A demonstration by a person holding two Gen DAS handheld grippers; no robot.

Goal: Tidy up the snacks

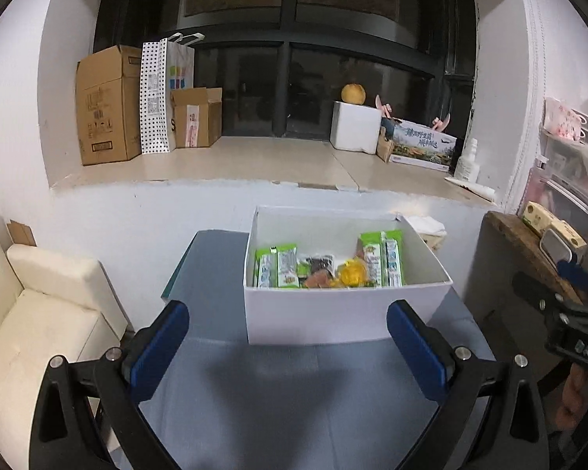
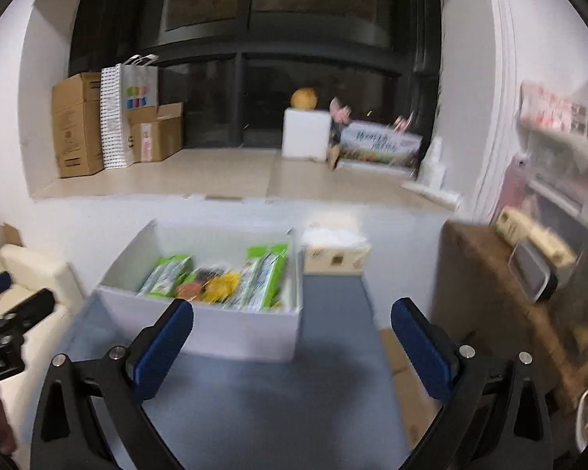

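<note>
Left wrist, white cardboard box (image 1: pixel 345 313), glossy green packets (image 1: pixel 278 266)

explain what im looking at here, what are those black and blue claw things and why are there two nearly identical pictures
Those claws are hand-held grabbing tools, not a robot. A person holds one in each hand, and each carries a wide-angle camera looking forward along its two blue-padded fingers. So there are two pictures: one from the left tool, one from the right tool. The right view is blurred. Each tool also shows at the edge of the other's picture.

Both tools are open and hold nothing.

Ahead, on a blue-grey table, stands an open white box holding snacks: green packets at the left and right, with a yellow wrapped item and a dark packet between them. A tissue box sits behind it. The window ledge beyond carries cardboard boxes and bags.
</note>
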